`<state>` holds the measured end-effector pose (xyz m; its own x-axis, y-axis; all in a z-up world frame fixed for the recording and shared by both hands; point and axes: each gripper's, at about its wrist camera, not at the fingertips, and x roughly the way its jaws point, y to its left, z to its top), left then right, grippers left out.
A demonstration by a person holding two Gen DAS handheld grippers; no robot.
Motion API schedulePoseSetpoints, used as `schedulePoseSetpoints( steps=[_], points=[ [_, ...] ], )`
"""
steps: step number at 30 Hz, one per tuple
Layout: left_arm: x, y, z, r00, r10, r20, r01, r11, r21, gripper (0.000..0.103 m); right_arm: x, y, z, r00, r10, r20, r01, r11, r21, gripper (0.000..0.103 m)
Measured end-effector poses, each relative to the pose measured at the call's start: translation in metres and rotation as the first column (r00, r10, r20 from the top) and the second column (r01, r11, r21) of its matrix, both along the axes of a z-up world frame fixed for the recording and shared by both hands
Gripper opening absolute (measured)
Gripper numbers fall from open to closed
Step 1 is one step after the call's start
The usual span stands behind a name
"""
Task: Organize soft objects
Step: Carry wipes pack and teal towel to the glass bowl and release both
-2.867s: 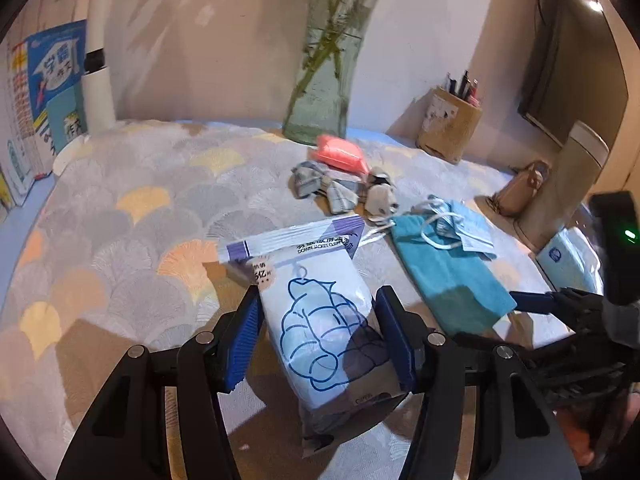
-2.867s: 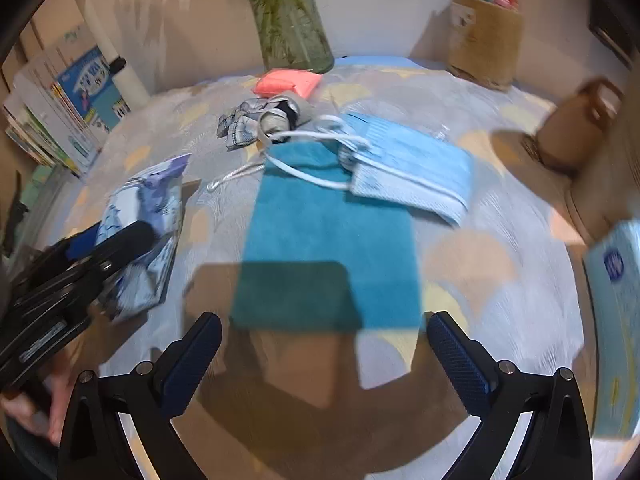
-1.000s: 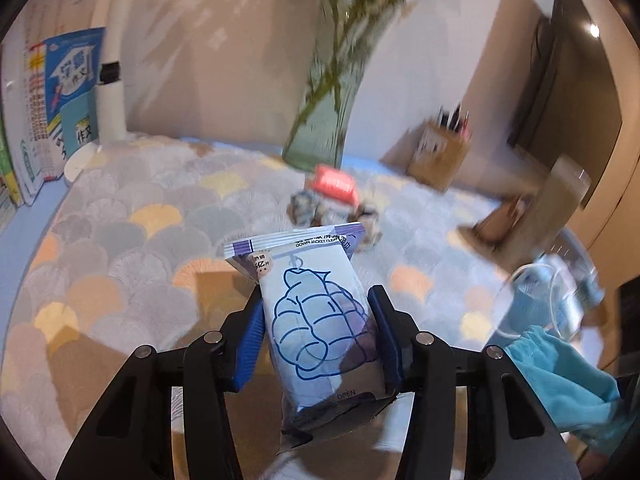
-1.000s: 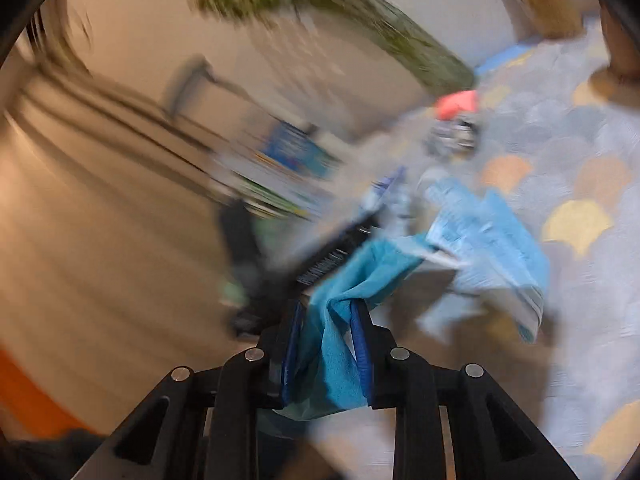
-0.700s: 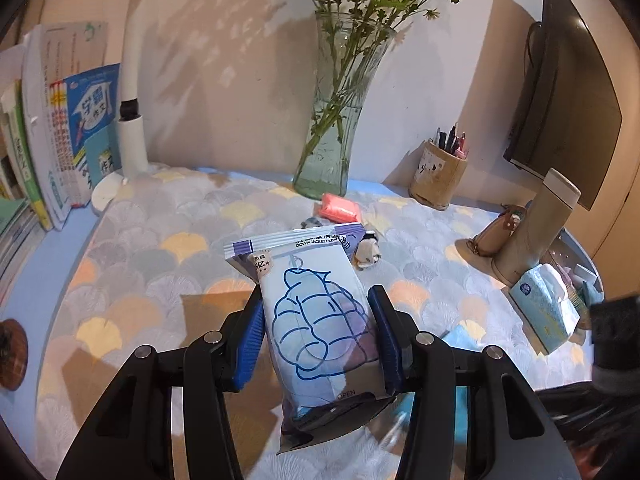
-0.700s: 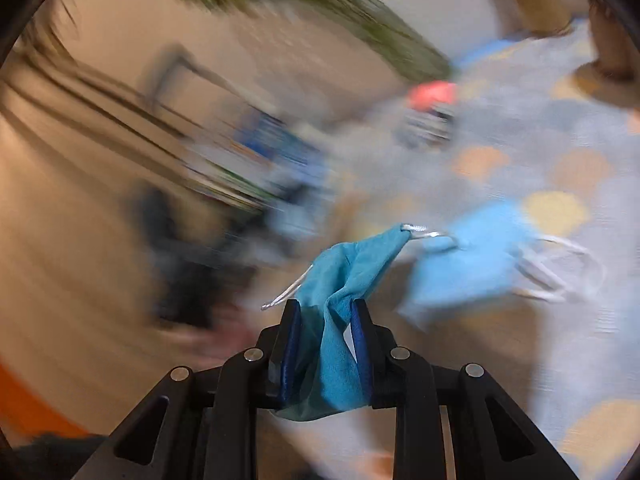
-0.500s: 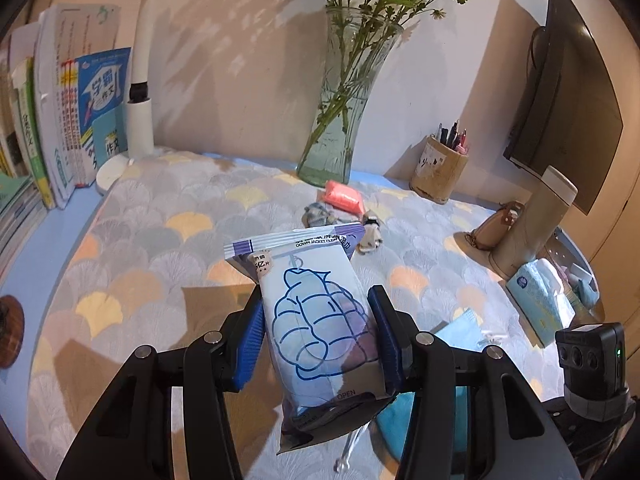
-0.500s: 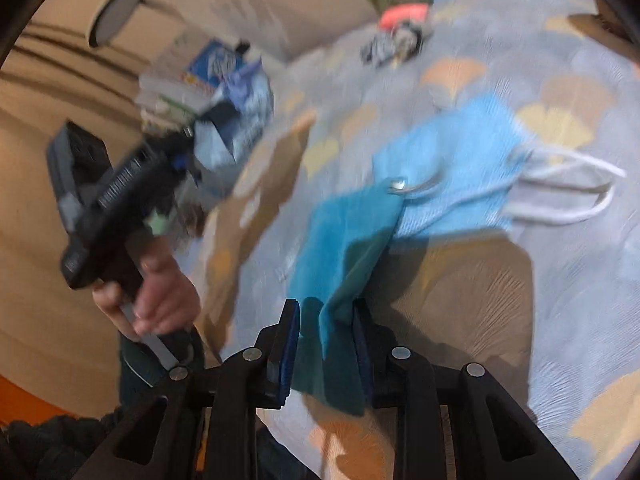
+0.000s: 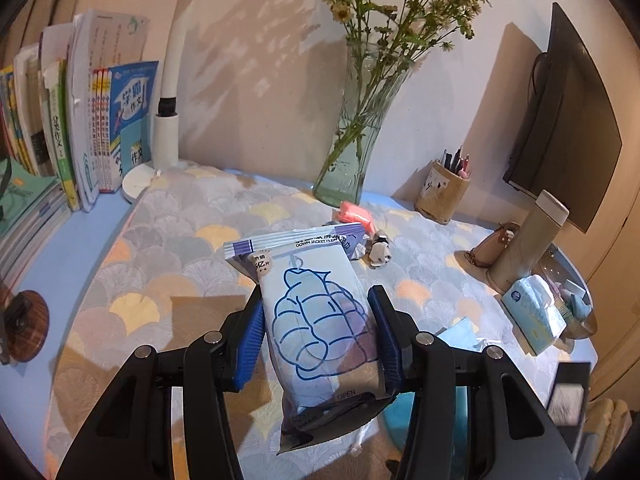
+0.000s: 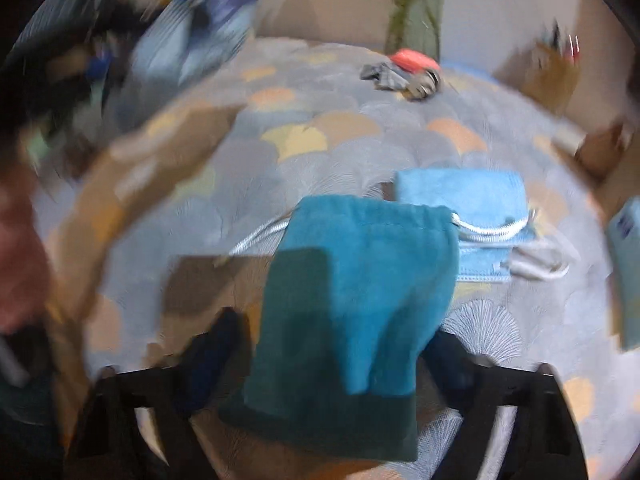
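The wipes pack [image 9: 320,320] is clamped aloft by the left gripper [image 9: 318,338]. The right gripper [image 10: 328,356] has just been opening (pads look clear), leaving the teal pouch [image 10: 360,280] on the mat [image 10: 320,128], mask [image 10: 472,204] at two o'clock. The pack's placement is judged next.

Left wrist view: sharp, warm and bright. We note flower shadows cast on the wall [image 9: 256,60] toward ten o'clock of the vase [image 9: 352,152], so light arrives from the right. Hard rectangular shadow on the tablecloth [image 9: 168,248] at seven o'clock. Fisheye bending and black vignette at all corners.

Right wrist view: dimmer and heavily motion-blurred, worst from nine to twelve o'clock. We find the teal pouch [image 10: 372,280] half shadowed on its left.
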<state>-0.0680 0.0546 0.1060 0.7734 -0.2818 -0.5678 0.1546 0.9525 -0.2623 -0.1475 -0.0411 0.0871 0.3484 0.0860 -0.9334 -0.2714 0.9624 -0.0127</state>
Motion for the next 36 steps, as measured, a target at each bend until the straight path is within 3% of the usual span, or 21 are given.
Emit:
schedulePoseSetpoints(
  steps=[2,6,12,18,21,25,30,33,36],
  points=[
    [-0.003,-0.003,0.004,1.0,-0.012,0.004,0.012,1.0,-0.006,0.047,-0.008,0.005,0.008,0.998,0.064,0.015,-0.065,0.997,0.031,0.025],
    [-0.011,-0.018,0.018,0.998,-0.06,0.031,0.06,0.998,0.0,0.047,-0.014,-0.011,0.031,0.995,0.065,0.078,-0.073,0.992,0.107,0.023],
    [-0.017,-0.071,0.045,0.982,-0.174,0.08,0.172,0.985,0.035,0.047,-0.006,-0.089,0.081,0.983,-0.098,0.154,0.049,0.955,0.292,0.023],
    [-0.025,-0.158,0.063,0.934,-0.342,0.104,0.332,0.938,0.102,0.047,-0.019,-0.17,0.11,0.937,-0.282,0.205,0.213,0.929,0.303,0.023],
    [-0.028,-0.205,0.072,0.899,-0.423,0.113,0.408,0.903,0.132,0.047,-0.036,-0.212,0.129,0.903,-0.349,0.251,0.276,0.918,0.283,0.023],
    [-0.02,-0.273,0.087,0.833,-0.545,0.09,0.538,0.838,0.092,0.047,-0.049,-0.271,0.159,0.844,-0.435,0.313,0.371,0.896,0.245,0.023],
    [-0.007,-0.36,0.099,0.769,-0.633,0.084,0.626,0.774,0.1,0.047,-0.043,-0.362,0.183,0.73,-0.603,0.321,0.548,0.798,0.252,0.023],
    [0.004,-0.408,0.092,0.75,-0.658,0.062,0.649,0.751,0.119,0.047,-0.028,-0.413,0.18,0.681,-0.684,0.261,0.636,0.729,0.251,0.023],
    [0.012,-0.443,0.077,0.747,-0.664,0.035,0.655,0.744,0.134,0.047,-0.012,-0.446,0.168,0.657,-0.723,0.215,0.691,0.691,0.212,0.023]
  ],
)
